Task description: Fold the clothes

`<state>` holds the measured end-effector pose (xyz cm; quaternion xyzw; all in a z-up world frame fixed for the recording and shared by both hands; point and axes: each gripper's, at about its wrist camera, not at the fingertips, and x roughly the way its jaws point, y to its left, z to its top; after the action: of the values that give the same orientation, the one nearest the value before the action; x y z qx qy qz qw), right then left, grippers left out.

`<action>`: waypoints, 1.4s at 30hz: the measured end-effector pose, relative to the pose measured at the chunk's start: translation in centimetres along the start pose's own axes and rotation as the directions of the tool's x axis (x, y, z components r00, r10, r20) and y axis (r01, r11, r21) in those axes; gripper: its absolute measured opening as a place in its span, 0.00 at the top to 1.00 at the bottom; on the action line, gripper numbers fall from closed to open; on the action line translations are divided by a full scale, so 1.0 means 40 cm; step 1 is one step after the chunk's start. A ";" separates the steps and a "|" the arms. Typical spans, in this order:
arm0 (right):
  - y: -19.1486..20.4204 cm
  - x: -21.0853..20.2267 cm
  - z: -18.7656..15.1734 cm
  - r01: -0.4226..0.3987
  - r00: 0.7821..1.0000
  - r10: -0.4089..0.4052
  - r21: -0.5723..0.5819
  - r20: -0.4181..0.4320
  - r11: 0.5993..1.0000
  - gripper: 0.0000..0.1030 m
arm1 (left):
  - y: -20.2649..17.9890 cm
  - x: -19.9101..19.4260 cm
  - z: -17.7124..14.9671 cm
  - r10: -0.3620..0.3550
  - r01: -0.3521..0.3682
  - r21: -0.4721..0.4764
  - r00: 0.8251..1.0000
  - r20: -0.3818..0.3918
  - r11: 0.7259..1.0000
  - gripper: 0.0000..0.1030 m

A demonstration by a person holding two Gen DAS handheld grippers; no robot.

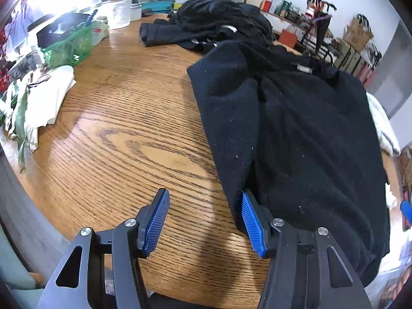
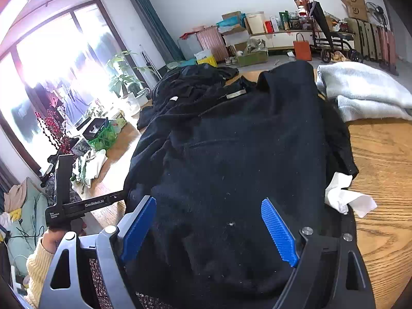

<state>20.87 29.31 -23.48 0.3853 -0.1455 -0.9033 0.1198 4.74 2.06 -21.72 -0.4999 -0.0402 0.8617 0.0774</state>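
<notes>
A black fleece garment (image 1: 296, 134) lies spread on the wooden table (image 1: 123, 134), with its grey neck label (image 2: 235, 94) at the far end. My left gripper (image 1: 205, 193) stands open at the garment's left edge. Its right finger (image 1: 253, 224) pokes into a fold of the fabric, and its left finger (image 1: 157, 221) is over bare wood. My right gripper (image 2: 209, 201) is open wide just above the near part of the same garment (image 2: 231, 154), with fabric below and between its fingers. The left gripper's body (image 2: 64, 206) shows in the right wrist view, held by a hand in a cream sleeve.
A heap of other black clothes (image 1: 216, 18) lies at the table's far end. Folded pale blue textiles (image 2: 360, 90) sit at the far right. White paper (image 2: 345, 198) sticks out at the garment's right edge. White cloths (image 1: 43, 103), a green net bag (image 1: 69, 49) and boxes line the left side.
</notes>
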 end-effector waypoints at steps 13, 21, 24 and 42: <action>0.001 0.041 -0.026 0.037 0.996 -0.038 -0.016 -0.080 0.999 0.15 | 0.016 -0.032 0.039 -0.090 0.089 0.012 0.994 0.067 0.996 0.95; -0.064 0.119 -0.081 0.262 0.926 -0.262 -0.039 -0.270 0.964 0.16 | 0.080 -0.133 0.103 0.026 -0.024 -0.011 0.982 0.190 1.000 0.95; -0.051 0.120 -0.084 0.287 0.916 -0.299 -0.085 -0.268 0.954 0.16 | 0.110 -0.179 0.128 0.059 -0.056 -0.023 0.969 0.241 0.998 0.95; 0.143 0.016 0.045 -0.107 0.994 0.094 -0.278 -0.063 0.955 0.16 | -0.086 -0.385 0.353 -0.270 0.247 0.112 0.919 0.287 0.962 0.96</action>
<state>19.71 24.10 -20.68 0.3785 -0.0324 -0.8979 0.2225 0.32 2.87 -1.03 -0.3505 -0.0853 0.9106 0.2017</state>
